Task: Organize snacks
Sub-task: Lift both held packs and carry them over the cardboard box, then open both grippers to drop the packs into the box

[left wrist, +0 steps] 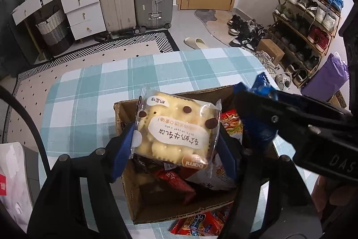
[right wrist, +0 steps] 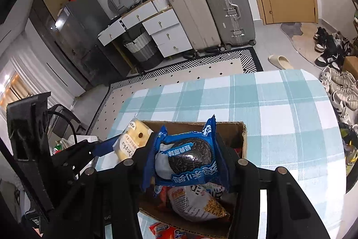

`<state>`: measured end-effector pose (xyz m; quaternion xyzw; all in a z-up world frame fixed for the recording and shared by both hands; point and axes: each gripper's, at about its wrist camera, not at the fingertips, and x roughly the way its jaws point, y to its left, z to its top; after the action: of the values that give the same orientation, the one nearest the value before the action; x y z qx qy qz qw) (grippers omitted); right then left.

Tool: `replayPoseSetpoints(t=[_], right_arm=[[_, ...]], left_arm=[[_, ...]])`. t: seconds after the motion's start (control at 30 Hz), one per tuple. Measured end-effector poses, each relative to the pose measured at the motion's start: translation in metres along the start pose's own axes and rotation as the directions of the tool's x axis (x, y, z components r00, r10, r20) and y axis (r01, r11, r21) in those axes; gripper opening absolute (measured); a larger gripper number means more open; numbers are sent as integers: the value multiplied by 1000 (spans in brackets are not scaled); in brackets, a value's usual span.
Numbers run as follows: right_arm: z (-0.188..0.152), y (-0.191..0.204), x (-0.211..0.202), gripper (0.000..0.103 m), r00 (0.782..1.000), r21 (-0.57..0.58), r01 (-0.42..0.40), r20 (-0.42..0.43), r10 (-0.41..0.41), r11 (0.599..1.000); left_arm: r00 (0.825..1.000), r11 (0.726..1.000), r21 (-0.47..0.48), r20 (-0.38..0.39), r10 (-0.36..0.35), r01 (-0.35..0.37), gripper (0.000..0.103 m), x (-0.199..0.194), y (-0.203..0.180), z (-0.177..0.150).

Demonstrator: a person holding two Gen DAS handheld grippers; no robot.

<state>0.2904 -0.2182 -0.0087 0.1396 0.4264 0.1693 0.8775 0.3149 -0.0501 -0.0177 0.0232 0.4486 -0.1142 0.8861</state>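
Left tongs [left wrist: 174,145]: closed on a cracker packet [left wrist: 176,131], held above the cardboard box [left wrist: 143,201]. Right tongs [right wrist: 185,162]: closed on a cookie packet [right wrist: 188,156], likewise above it. Step judged: sorting snacks at the box; a spot on the checked desk [left wrist: 94,91] beyond is called for next.

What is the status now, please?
Left gripper shut on cracker pack. Right gripper shut on blue cookie pack. Both over cardboard box. Nothing in the way.

the cardboard box [left wrist: 125,192] sits on the worktop [left wrist: 89,91], snack packets inside. two packets hang above it (one per tongs): cracker pack [left wrist: 176,129] left, cookie pack [right wrist: 188,156] right.
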Motion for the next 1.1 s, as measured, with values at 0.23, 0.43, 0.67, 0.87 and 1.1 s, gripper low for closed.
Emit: replayPoseSetpoints(t=[0.23,0.43,0.67,0.87,1.1], right_arm=[[-2,2,-3,53,1000,5,17,12,-17,1000],[-1,9,-23,53,998,-32,32,50,-30,999],[-3,13,-56,54,996,-46,40,85,-36,998],[-8,16,-87,54,993,-63,61,109,-54,996],[-23,19,-123,66,989,-46,49,144,-42,998]], left_arm=[[1000,1000,-26,10,-6,6,69,1,7,-3],[1000,999,-38,8,-9,9,78,-4,10,-4],[998,995,-78,-4,-60,59,82,-20,10,-3],[999,996,-80,5,-32,32,82,-47,7,-8],[992,997,-62,121,45,-38,91,-105,8,-32]])
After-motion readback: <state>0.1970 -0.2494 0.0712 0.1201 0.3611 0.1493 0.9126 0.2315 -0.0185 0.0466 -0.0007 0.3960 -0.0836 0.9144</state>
